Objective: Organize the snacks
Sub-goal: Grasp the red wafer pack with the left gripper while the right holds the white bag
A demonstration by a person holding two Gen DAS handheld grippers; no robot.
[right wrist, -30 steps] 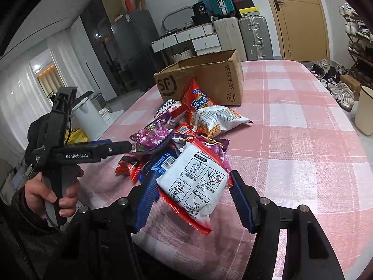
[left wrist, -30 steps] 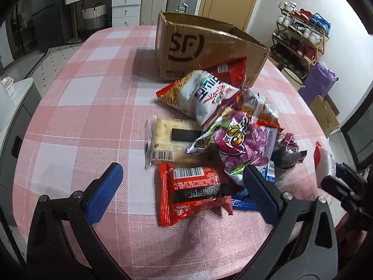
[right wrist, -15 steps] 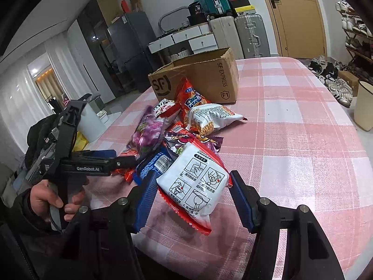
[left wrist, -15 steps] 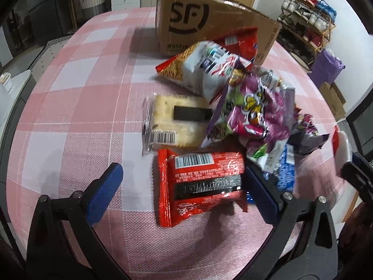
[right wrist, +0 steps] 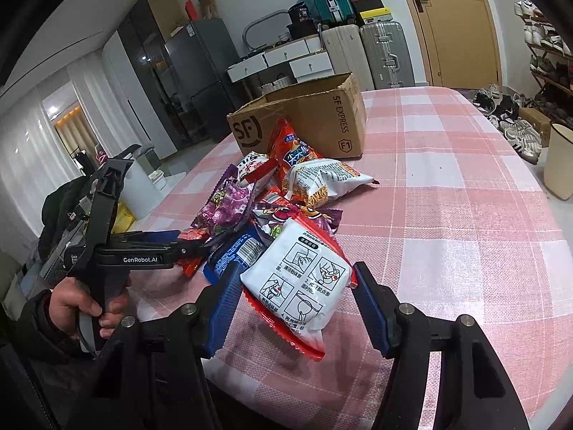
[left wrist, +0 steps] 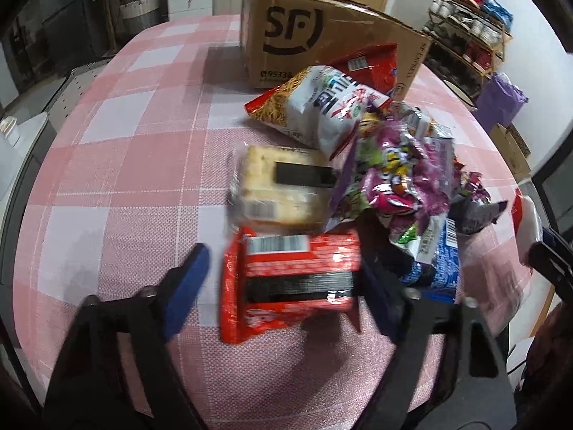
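A pile of snack packs lies on the pink checked table (left wrist: 118, 165). My left gripper (left wrist: 283, 279) is open around a red pack with a black band (left wrist: 297, 279); the right finger touches its edge, the left finger is apart. Behind it lie a beige cracker pack (left wrist: 283, 190), a purple bag (left wrist: 397, 175) and a white-and-red chip bag (left wrist: 322, 107). My right gripper (right wrist: 297, 294) is open around a white-and-red noodle pack (right wrist: 304, 283). The left gripper also shows in the right wrist view (right wrist: 168, 247). An open SF cardboard box (right wrist: 304, 118) stands behind the pile.
A blue pack (right wrist: 236, 251) lies under the noodle pack. The table edge curves close to both grippers. A shoe rack (left wrist: 469, 43) and a purple bag (left wrist: 501, 96) stand beyond the table's right. Suitcases (right wrist: 379, 53), drawers and a fridge stand at the back.
My left gripper has moved forward and its fingers have come closer together around the red pack. The right gripper has stayed around the noodle pack.
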